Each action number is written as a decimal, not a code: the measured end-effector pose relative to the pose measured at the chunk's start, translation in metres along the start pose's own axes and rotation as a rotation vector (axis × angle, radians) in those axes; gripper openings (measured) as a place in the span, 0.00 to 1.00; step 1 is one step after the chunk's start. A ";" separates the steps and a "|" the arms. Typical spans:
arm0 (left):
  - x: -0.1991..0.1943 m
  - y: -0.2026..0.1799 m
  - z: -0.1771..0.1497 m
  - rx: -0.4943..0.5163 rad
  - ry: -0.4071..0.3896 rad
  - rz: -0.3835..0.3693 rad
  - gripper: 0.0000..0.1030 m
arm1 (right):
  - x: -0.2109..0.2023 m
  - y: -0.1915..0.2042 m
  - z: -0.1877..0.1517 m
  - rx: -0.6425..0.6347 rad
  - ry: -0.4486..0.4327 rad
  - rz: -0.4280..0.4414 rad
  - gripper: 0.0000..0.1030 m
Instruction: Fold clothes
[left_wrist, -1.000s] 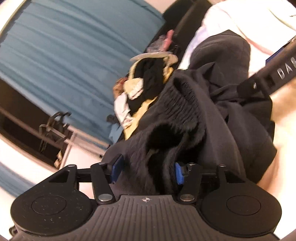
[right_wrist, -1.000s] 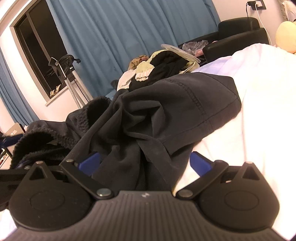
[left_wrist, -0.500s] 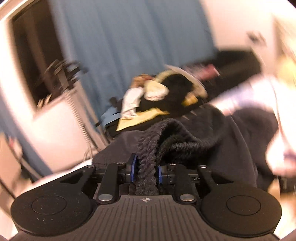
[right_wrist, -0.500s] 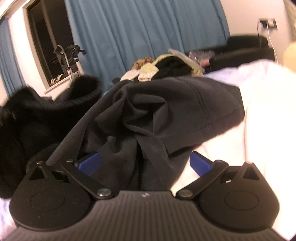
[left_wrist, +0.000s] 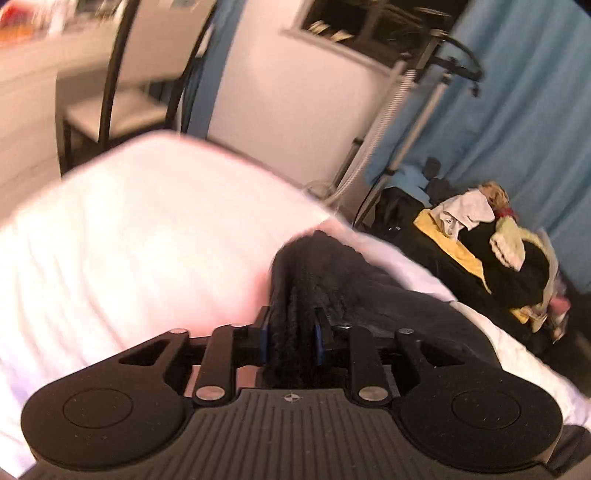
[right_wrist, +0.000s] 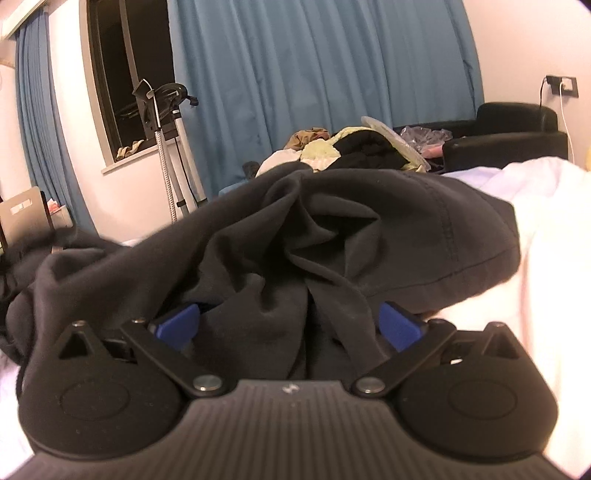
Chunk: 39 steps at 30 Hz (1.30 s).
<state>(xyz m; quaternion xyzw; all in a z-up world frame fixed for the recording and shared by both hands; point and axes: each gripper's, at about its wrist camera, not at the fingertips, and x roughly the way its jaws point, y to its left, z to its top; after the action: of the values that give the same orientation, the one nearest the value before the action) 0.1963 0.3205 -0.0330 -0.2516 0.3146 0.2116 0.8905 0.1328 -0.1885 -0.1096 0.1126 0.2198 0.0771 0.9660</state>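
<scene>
Left wrist view: a dark garment (left_wrist: 369, 295) bunched on the white bedding (left_wrist: 147, 240), one ribbed edge pinched.

Its thick ribbed band sits clamped between the nearly closed jaws of the left gripper (left_wrist: 290, 341), while the rest lies rumpled in front of the right gripper (right_wrist: 288, 321), whose blue pads stand wide apart with loose folds heaped between them, gripping nothing. With only one end held, I'd say a pull could drag the cloth into a twisted rope, or the bulky rib could slip free. The laundry pile (right_wrist: 347, 147) behind lies well apart.
</scene>
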 end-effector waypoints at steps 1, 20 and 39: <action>0.003 0.012 -0.002 -0.020 -0.007 0.005 0.30 | 0.003 0.000 -0.001 0.004 0.005 -0.002 1.00; -0.085 0.041 -0.176 -0.634 0.138 -0.264 0.75 | -0.032 -0.045 0.038 0.291 -0.052 0.075 1.00; -0.023 0.049 -0.180 -0.662 0.101 -0.274 0.57 | 0.065 -0.133 0.020 0.820 0.236 0.178 1.00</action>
<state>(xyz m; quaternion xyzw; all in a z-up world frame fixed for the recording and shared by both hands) 0.0726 0.2492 -0.1548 -0.5764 0.2361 0.1678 0.7641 0.2127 -0.3075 -0.1515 0.4959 0.3306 0.0787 0.7991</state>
